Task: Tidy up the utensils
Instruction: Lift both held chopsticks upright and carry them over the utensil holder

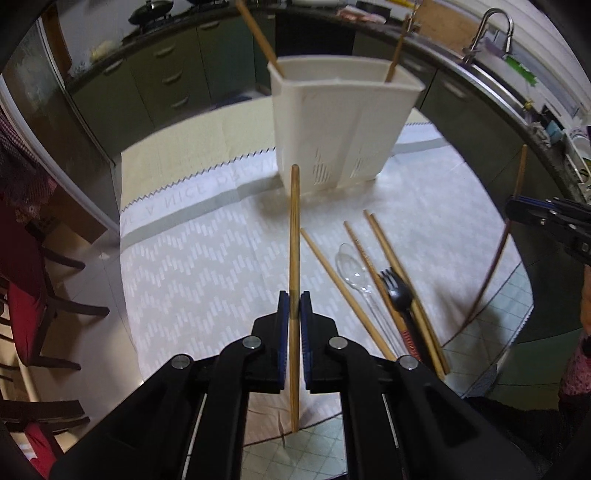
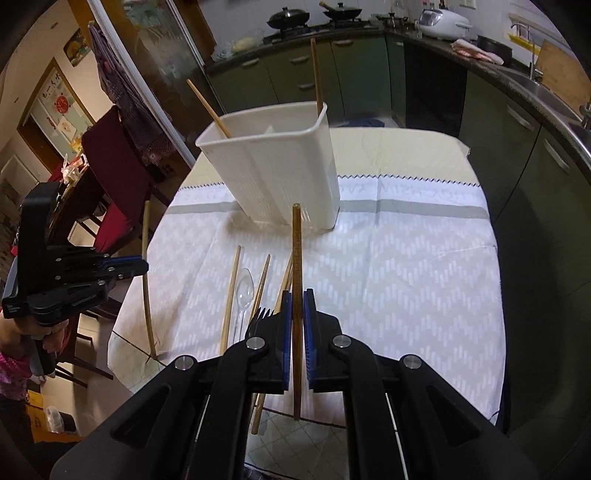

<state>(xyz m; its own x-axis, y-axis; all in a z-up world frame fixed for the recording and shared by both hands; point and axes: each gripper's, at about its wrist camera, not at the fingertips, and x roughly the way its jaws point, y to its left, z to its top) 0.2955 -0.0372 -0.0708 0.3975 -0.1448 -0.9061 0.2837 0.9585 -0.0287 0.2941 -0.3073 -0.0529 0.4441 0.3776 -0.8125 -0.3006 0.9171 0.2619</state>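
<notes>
left claw (image 1: 294, 310) clamped on one chopstick (image 1: 294, 236) | right claw (image 2: 297, 308) clamped on one darker chopstick (image 2: 296, 258) | two chopsticks in far white holder (image 1: 340, 122) | three chopsticks, one clear spoon (image 1: 352, 273), one black fork (image 1: 392, 286) on near tabletop (image 1: 192, 280), close to edge | open room left

A kitchen surrounds the tabletop (image 2: 424, 266), which carries a pale cloth with a white zigzag weave and a grey band. Dark green cabinets (image 2: 295, 81) run along the far side from eleven to three o'clock under a dark counter. Two black woks (image 2: 288, 16) sit on the hob at twelve, a white rice cooker (image 2: 439, 24) at one, and a steel tap (image 1: 496, 27) over a sink. Chairs with red cushions (image 2: 114, 173) stand at nine. The floor is pale green tile (image 1: 325, 446).
</notes>
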